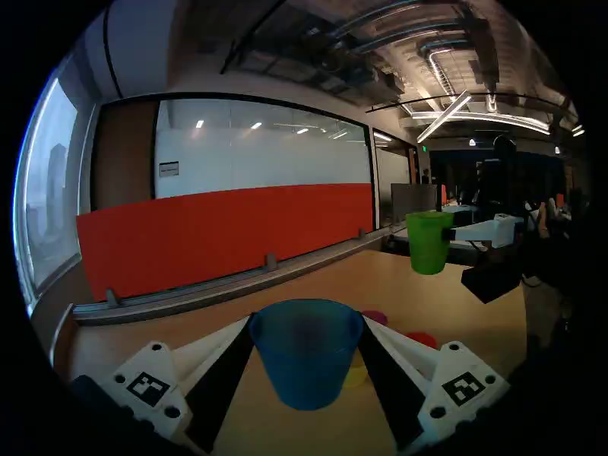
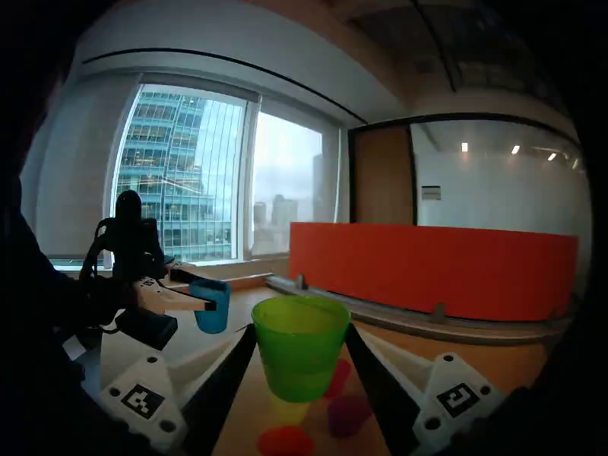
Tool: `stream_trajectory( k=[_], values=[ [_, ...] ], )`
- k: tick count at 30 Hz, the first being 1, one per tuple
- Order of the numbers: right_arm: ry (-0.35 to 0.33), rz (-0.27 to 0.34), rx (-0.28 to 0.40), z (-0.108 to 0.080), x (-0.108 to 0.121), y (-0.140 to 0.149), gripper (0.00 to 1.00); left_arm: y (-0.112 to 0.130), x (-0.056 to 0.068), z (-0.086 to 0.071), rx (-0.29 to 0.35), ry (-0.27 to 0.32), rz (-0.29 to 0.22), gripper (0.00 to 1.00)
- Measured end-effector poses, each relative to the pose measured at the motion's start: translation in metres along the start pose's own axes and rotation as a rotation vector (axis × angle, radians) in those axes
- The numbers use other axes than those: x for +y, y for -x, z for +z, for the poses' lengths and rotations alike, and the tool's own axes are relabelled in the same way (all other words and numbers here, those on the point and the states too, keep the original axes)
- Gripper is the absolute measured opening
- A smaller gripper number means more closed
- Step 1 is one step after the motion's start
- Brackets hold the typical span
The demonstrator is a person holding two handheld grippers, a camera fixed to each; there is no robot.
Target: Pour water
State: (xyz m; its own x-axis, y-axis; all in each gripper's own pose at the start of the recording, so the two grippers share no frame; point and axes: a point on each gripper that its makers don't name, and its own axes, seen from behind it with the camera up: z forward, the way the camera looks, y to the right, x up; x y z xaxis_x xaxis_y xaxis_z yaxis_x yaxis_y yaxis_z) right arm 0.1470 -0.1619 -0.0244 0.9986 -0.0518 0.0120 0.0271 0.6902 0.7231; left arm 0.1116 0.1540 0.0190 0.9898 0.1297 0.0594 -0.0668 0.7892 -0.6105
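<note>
Left gripper view, nearest item: the left gripper (image 1: 306, 328) is clamped on a blue cup (image 1: 306, 356), one finger pressing each side of the cup wall. The cup stands upright at lower centre of the frame with its rim level between the fingertips. Right gripper view, nearest item: the right gripper (image 2: 300, 332) grips a green cup (image 2: 300, 349) in the same manner, upright at lower centre and squarely between the two fingers. Beneath and just behind each held cup, small coloured items (image 2: 348, 414) lie on the wooden table (image 1: 425, 296) (red, purple, pink and yellow; their exact form cannot be told). Middle distance: in the left gripper view the green cup appears right of centre, held above the table surface and well apart from the blue one. In the right gripper view the blue cup appears left of centre, held by the other gripper with a dark sleeve behind it. Far field: an orange-red panel (image 1: 228, 235) runs along the table's far edge, and a large window (image 2: 182, 175) shows tall buildings at upper left.
</note>
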Motion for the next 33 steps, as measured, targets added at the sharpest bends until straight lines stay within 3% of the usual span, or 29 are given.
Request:
stream_trajectory(
  k=[9, 20, 33],
  values=[
    [0.049, -0.004, -0.02, -0.02, 0.02, 0.004, 0.88, 0.018, 0.009, -0.001, -0.04, 0.012, 0.022, 0.9],
    [0.074, -0.01, -0.06, -0.032, 0.03, 0.012, 0.88, 0.033, 0.018, 0.005, -0.116, 0.043, 0.059, 0.89],
    [0.092, 0.01, -0.194, -0.041, 0.049, 0.048, 0.88, 0.076, 0.03, 0.014, -0.27, 0.094, 0.099, 0.89]
  ],
)
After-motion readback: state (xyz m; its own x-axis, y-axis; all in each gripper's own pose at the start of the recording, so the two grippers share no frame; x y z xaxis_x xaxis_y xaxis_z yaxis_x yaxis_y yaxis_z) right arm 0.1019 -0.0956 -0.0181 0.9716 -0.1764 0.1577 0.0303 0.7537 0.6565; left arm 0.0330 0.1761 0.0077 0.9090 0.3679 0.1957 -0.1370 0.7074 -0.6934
